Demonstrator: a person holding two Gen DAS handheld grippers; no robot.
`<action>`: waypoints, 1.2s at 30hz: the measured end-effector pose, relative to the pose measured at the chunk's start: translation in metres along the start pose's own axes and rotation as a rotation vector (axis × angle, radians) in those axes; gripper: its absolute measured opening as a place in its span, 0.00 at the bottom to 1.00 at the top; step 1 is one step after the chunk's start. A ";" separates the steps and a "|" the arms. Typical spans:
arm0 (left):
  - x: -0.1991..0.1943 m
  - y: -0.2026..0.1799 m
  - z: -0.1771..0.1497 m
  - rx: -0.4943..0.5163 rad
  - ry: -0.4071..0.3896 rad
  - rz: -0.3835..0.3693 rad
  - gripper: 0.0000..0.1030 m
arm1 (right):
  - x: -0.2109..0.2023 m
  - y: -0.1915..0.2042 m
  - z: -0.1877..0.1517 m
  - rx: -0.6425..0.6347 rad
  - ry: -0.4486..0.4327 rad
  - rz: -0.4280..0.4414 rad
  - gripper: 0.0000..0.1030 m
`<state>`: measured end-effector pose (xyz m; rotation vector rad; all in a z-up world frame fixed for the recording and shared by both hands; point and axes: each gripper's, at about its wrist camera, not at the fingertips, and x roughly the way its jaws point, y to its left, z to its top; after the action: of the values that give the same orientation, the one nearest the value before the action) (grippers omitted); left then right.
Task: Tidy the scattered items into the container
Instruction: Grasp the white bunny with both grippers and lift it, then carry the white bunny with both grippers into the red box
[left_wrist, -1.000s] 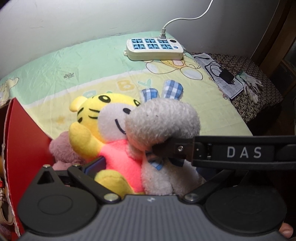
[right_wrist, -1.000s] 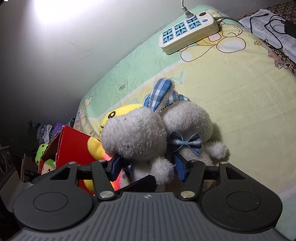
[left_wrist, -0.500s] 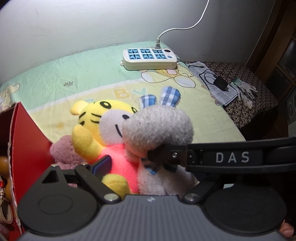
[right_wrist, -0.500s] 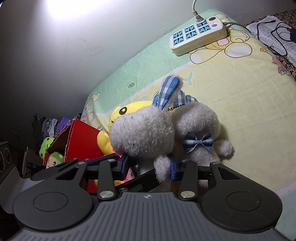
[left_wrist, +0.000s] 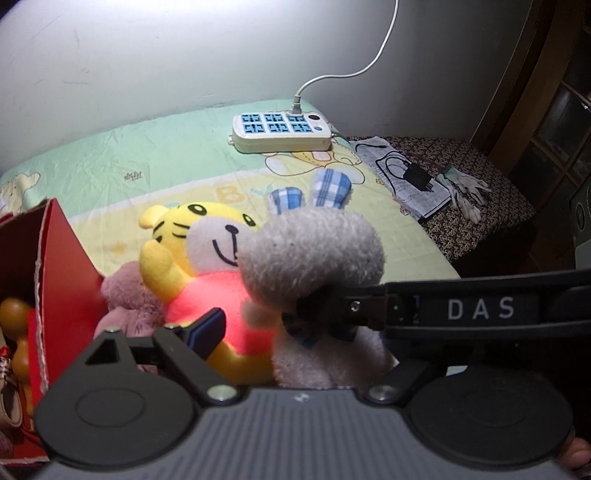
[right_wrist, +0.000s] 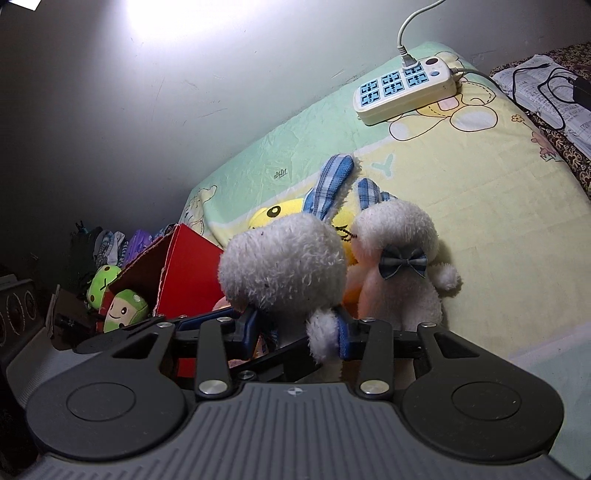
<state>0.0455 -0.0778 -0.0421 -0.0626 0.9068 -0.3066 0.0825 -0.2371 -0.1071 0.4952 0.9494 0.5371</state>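
The right gripper (right_wrist: 295, 332) is clamped on the neck of a white plush rabbit (right_wrist: 284, 269), its blue pads pressing in from either side just under the round fluffy head; its jaws have just been closing further on it. The rabbit has blue-and-white checked ears and sits directly ahead of the claw, filling the centre of the right wrist view. A second white plush rabbit with a blue bow tie (right_wrist: 402, 273) stands just beside it on the right, on the cartoon-print bedsheet (right_wrist: 480, 206).

The left gripper (left_wrist: 295, 332) stands partly open around a yellow tiger plush (left_wrist: 207, 258) in a pink shirt. Its left blue pad lies against the pink belly, while the right finger is hidden behind the other tool's black arm marked DAS, so whether it truly grips I cannot tell; its jaws have just been opening a little. A pink plush (left_wrist: 125, 295) lies against the tiger's left side.

The red cardboard box (left_wrist: 55, 273), already holding toys, stands at the left, close to the tiger. A white power strip (left_wrist: 280, 129) rests further back on the sheet.
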 end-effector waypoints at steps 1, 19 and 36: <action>-0.003 -0.001 -0.001 -0.002 -0.002 -0.009 0.84 | -0.003 0.001 -0.001 0.003 -0.006 0.006 0.42; -0.095 0.024 -0.013 -0.041 -0.186 0.020 0.73 | -0.016 0.092 -0.010 -0.138 -0.091 0.134 0.42; -0.157 0.119 -0.030 -0.073 -0.257 0.104 0.73 | 0.050 0.185 -0.033 -0.211 -0.082 0.162 0.42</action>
<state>-0.0403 0.0834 0.0379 -0.1192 0.6630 -0.1634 0.0387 -0.0596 -0.0411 0.4020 0.7677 0.7496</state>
